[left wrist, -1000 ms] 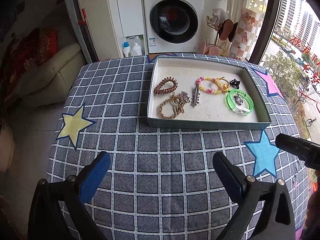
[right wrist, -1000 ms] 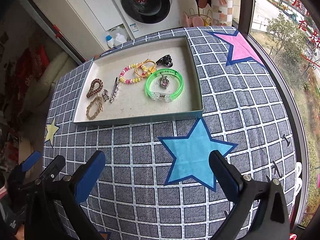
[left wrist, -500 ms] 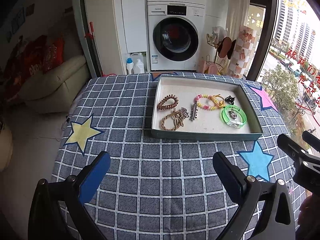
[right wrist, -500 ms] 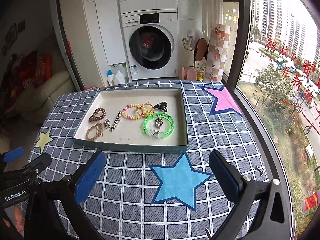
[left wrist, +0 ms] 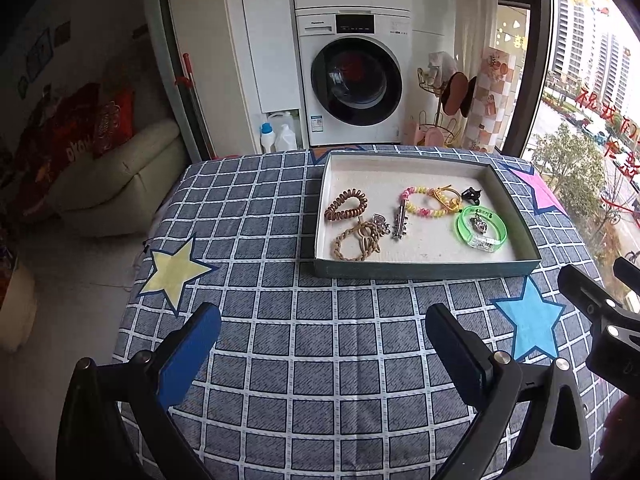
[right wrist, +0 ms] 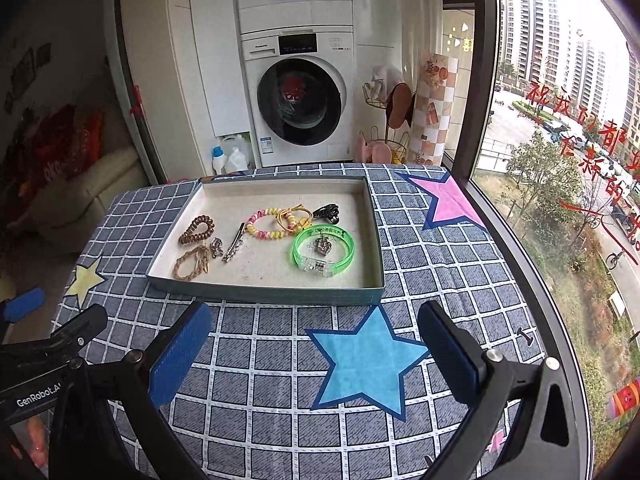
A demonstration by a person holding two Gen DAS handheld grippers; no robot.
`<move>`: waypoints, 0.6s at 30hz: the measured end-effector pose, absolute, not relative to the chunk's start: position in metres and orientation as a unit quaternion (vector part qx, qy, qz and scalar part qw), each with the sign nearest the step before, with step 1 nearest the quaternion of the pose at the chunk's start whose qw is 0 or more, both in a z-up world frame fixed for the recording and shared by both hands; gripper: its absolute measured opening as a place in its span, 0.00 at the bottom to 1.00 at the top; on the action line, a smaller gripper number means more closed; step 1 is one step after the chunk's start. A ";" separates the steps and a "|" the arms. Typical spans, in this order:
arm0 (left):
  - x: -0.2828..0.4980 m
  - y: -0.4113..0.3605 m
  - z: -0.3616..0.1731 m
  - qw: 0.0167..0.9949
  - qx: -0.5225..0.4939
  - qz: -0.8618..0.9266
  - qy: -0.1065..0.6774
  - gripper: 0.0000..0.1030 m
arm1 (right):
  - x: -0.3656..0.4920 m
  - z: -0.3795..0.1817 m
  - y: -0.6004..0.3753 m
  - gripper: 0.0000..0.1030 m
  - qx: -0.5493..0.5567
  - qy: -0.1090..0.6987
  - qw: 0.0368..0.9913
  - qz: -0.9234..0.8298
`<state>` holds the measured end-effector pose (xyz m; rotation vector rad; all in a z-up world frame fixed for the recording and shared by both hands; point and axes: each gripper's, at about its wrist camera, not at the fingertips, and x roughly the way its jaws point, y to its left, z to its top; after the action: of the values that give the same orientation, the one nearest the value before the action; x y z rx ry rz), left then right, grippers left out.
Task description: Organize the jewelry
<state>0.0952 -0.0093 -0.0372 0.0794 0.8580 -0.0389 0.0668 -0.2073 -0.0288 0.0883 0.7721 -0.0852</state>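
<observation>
A shallow grey-green tray lies on the checked tablecloth with the jewelry inside. In it are a green bangle, a pink-and-yellow bead bracelet, a brown coil hair tie, a braided tan loop, a silver clip and a black claw clip. My left gripper and right gripper are both open and empty, hovering near the table's front, well short of the tray.
The cloth carries yellow, blue and pink stars. Behind the table stand a washing machine, detergent bottles and a wire rack. A window runs along the right edge, a sofa sits left.
Both grippers have pulled back and tilted up from the table, so the tray looks smaller and farther and more of the room shows. The jewelry has not moved.
</observation>
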 end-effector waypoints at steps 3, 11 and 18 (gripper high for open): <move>0.095 -0.009 -0.037 0.910 0.036 -0.020 0.413 1.00 | 0.067 -0.028 -0.207 1.00 0.043 0.375 0.925 -0.041; 0.095 -0.009 -0.038 0.910 0.030 -0.025 0.413 1.00 | 0.068 -0.028 -0.206 1.00 0.040 0.374 0.926 -0.043; 0.096 -0.009 -0.039 0.910 0.028 -0.026 0.413 1.00 | 0.068 -0.028 -0.206 1.00 0.038 0.373 0.926 -0.041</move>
<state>0.0955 -0.0090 -0.0388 0.0585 0.8525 -0.0535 0.0679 -0.2063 -0.0281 0.0782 0.7654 -0.0842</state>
